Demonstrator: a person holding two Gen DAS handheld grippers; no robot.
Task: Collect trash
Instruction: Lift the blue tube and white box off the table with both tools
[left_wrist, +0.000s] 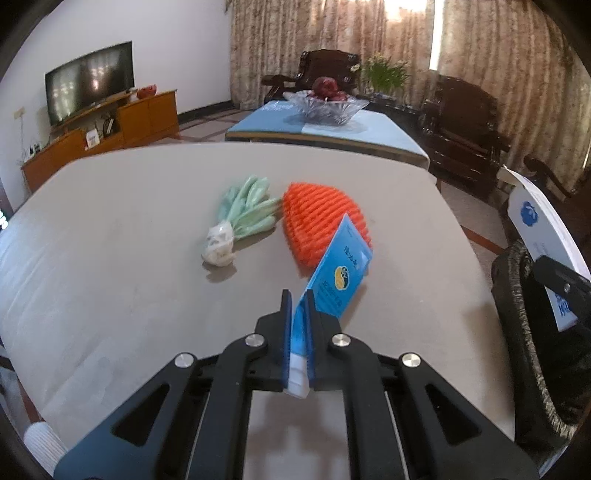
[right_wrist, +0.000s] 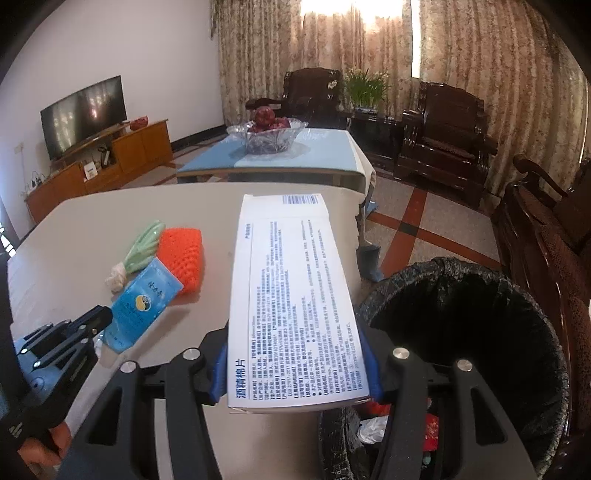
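My left gripper (left_wrist: 298, 295) is shut on a flat blue packet (left_wrist: 338, 275), pinched by its near edge so the rest sticks up and forward over the grey table (left_wrist: 110, 258). From the right wrist view the same blue packet (right_wrist: 142, 302) and left gripper (right_wrist: 99, 319) show at lower left. My right gripper (right_wrist: 295, 343) is shut on a long white printed box (right_wrist: 291, 295), held just left of the black-lined trash bin (right_wrist: 461, 332). An orange foam net (left_wrist: 317, 221) and a green-and-white foam net (left_wrist: 240, 218) lie on the table beyond the packet.
The trash bin (left_wrist: 535, 332) stands off the table's right edge and holds some litter. Beyond are a blue-topped table (left_wrist: 332, 129) with a glass fruit bowl (left_wrist: 325, 103), dark wooden armchairs (right_wrist: 443, 147), a TV (left_wrist: 88, 81) on a wooden cabinet, and curtains.
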